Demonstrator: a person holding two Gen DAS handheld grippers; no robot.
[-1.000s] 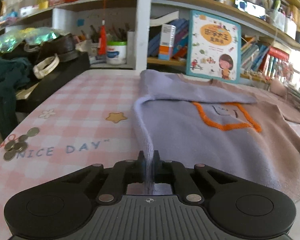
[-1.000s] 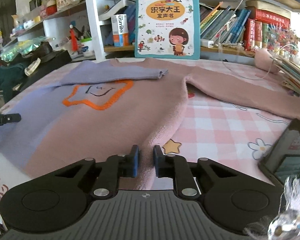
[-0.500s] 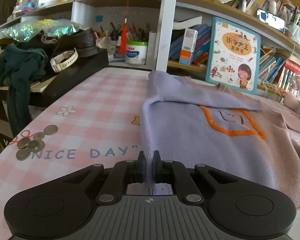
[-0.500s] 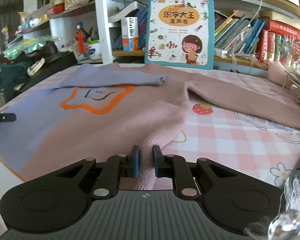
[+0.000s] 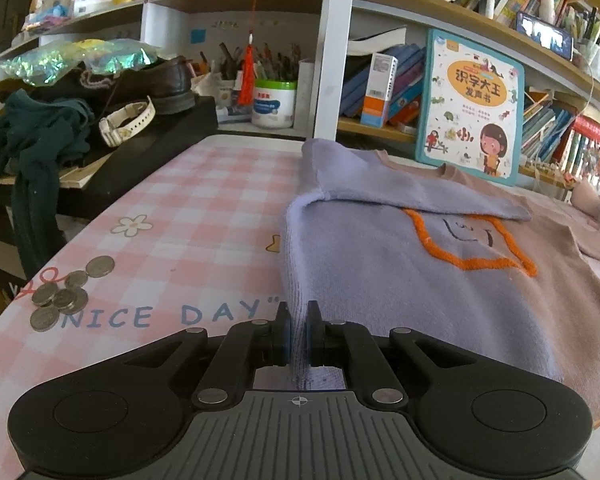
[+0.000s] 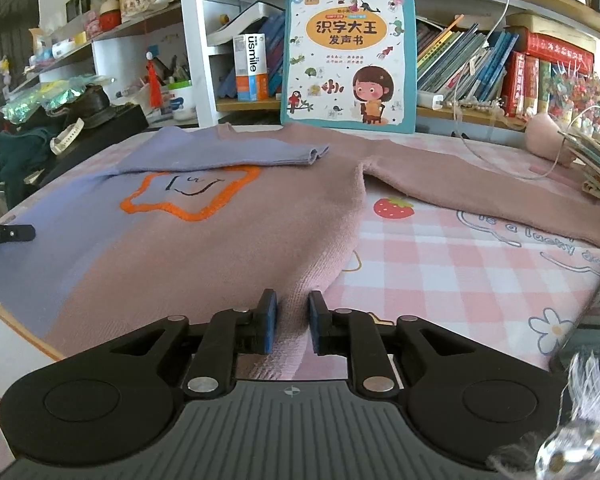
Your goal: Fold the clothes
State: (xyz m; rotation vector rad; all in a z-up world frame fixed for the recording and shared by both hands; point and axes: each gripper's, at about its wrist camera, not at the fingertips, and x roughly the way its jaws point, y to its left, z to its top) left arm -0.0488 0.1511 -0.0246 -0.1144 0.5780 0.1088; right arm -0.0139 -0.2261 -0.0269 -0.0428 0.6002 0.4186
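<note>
On the pink checked worktop (image 6: 480,264) lay one knit sweater (image 6: 228,240), lilac on its left half, dusty pink on its right, an orange star outline (image 6: 192,196) on the chest. Left sleeve folded across the body; right sleeve spread far right. Left gripper (image 5: 298,320) fingers clamped the lilac near hem; right gripper (image 6: 292,312) fingers stood slightly apart astride the pink near hem, grip uncertain. Judged soft, light, limp; best held at hem corners.

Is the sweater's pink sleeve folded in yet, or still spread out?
Still spread. The pink sleeve lies stretched sideways across the checked tablecloth; only the lavender sleeve is folded across the sweater.
</note>
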